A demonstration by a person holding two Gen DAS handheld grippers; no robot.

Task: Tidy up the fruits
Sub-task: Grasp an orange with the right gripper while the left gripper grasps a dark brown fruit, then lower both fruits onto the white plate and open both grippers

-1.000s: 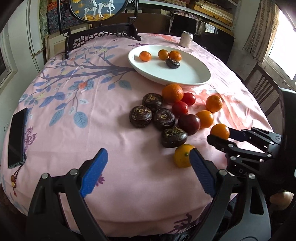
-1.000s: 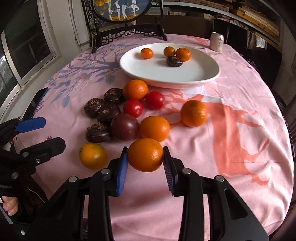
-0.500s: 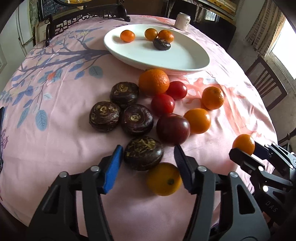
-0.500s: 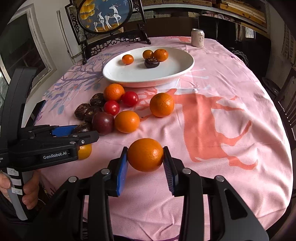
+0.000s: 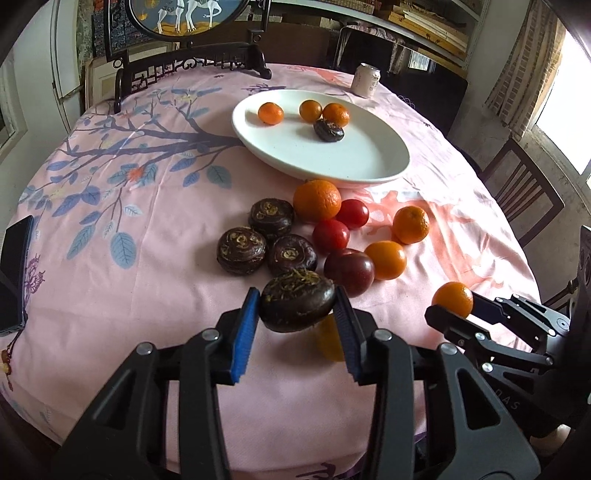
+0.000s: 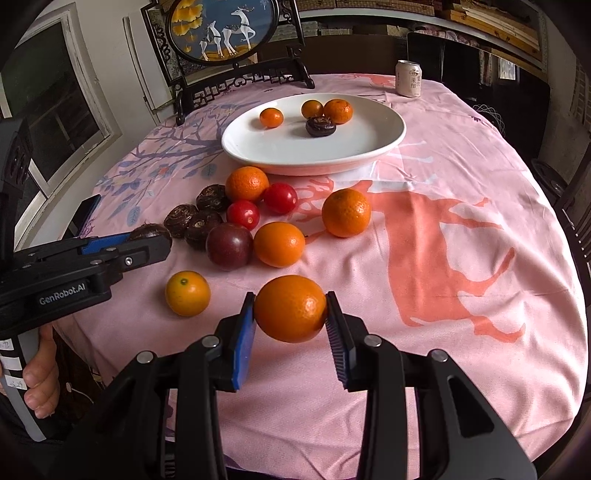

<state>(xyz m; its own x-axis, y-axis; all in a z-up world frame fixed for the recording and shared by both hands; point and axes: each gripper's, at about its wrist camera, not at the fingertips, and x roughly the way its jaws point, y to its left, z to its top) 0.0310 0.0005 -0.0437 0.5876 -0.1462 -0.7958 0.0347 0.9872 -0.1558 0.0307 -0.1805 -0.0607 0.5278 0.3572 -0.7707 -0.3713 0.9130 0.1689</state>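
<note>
My left gripper (image 5: 295, 325) is shut on a dark brown round fruit (image 5: 297, 305) and holds it above the cloth. My right gripper (image 6: 291, 325) is shut on an orange (image 6: 290, 308), also lifted; it shows in the left wrist view (image 5: 452, 298). A white plate (image 5: 369, 158) at the back holds three small oranges and one dark fruit (image 5: 328, 130). Loose fruit lies before the plate: three dark fruits (image 5: 242, 250), two red tomatoes (image 5: 331, 235), a plum (image 5: 349, 271), several oranges (image 5: 317, 199). A yellow-orange citrus (image 6: 187, 292) lies nearest.
A round table with a pink printed cloth (image 6: 461, 229). A drink can (image 6: 408, 78) stands at the far edge. A framed deer picture on a dark stand (image 6: 221, 29) is at the back. A phone (image 5: 14, 269) lies at the left edge. A chair (image 5: 524, 192) stands right.
My left gripper closed on the dark fruit that lay between its fingers and lifted it. My right gripper still holds its orange.
</note>
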